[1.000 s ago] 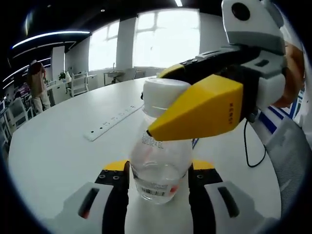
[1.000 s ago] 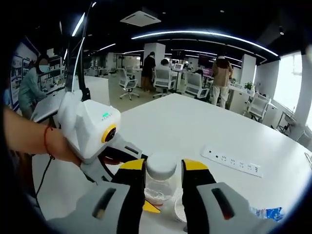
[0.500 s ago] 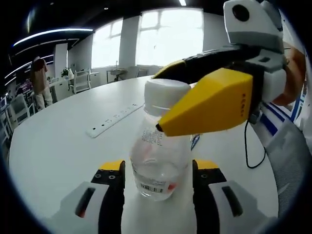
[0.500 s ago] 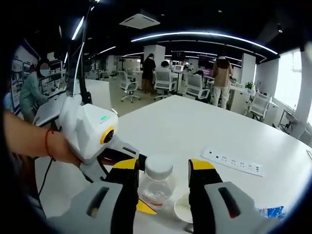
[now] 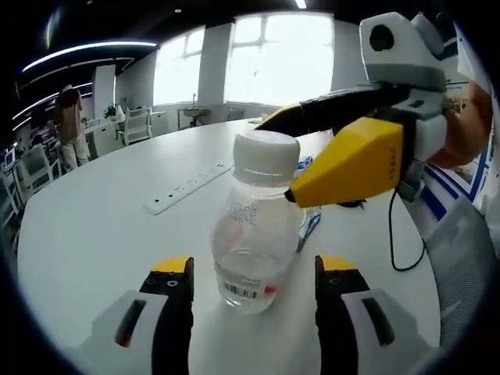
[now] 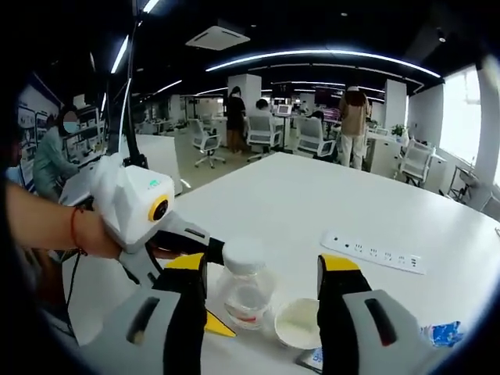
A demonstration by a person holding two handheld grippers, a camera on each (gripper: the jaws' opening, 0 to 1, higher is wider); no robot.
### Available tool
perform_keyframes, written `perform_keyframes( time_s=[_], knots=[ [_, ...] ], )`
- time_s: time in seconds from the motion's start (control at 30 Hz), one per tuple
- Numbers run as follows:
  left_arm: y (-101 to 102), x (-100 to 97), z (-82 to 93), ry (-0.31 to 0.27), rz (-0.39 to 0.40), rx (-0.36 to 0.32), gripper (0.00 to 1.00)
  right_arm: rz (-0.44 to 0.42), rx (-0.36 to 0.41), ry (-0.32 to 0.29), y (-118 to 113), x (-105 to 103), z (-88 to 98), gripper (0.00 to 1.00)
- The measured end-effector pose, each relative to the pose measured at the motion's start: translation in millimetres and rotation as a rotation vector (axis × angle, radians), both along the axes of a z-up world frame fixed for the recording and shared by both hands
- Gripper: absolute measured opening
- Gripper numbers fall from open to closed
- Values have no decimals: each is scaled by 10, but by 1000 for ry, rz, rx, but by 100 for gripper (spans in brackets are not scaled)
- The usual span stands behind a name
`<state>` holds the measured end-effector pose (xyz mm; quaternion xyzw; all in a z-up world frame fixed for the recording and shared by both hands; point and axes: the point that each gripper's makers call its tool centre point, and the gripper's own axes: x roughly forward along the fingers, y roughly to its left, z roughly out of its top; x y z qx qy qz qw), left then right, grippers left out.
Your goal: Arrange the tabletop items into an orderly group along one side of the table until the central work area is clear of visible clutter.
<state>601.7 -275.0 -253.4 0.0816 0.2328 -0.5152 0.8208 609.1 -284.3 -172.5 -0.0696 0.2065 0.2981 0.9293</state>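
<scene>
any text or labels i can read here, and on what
Nothing reads clearly.
Bottle: faint printed code on its shoulder and a barcode label near its base, both too blurred to read.
Right gripper: small marking on the yellow jaw, too small to read.
Power strip: no legible text.

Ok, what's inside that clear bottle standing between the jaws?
The clear bottle looks nearly empty, with perhaps a little clear liquid low down. A white cap closes its top. Its label hides part of the lower inside, so the exact level is unclear.
</scene>
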Motion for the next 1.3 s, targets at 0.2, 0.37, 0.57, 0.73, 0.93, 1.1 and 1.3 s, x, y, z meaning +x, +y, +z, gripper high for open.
perform_keyframes(
  time_s=[0.2, 0.37, 0.57, 0.73, 0.93, 1.1, 1.3],
  knots=[
    [8, -47, 24, 4, 13, 4, 68, -5, 5, 14, -107, -39, -3, 60],
    [23, -95, 56, 11, 34, 6, 72, -14, 15, 12, -206, -72, 32, 62],
    [76, -161, 111, 15, 61, 17, 76, -16, 18, 10, -353, -130, 62, 65],
    [109, -212, 175, 14, 83, 19, 79, -20, 16, 15, -481, -169, 69, 68],
    [119, -319, 241, 21, 103, 22, 81, -24, 26, 11, -659, -235, 123, 71],
    [119, -397, 315, 20, 124, 20, 82, -31, 24, 17, -824, -284, 140, 72],
    [122, -510, 415, 13, 143, 28, 82, -34, 27, 11, -997, -360, 194, 72]
  ],
)
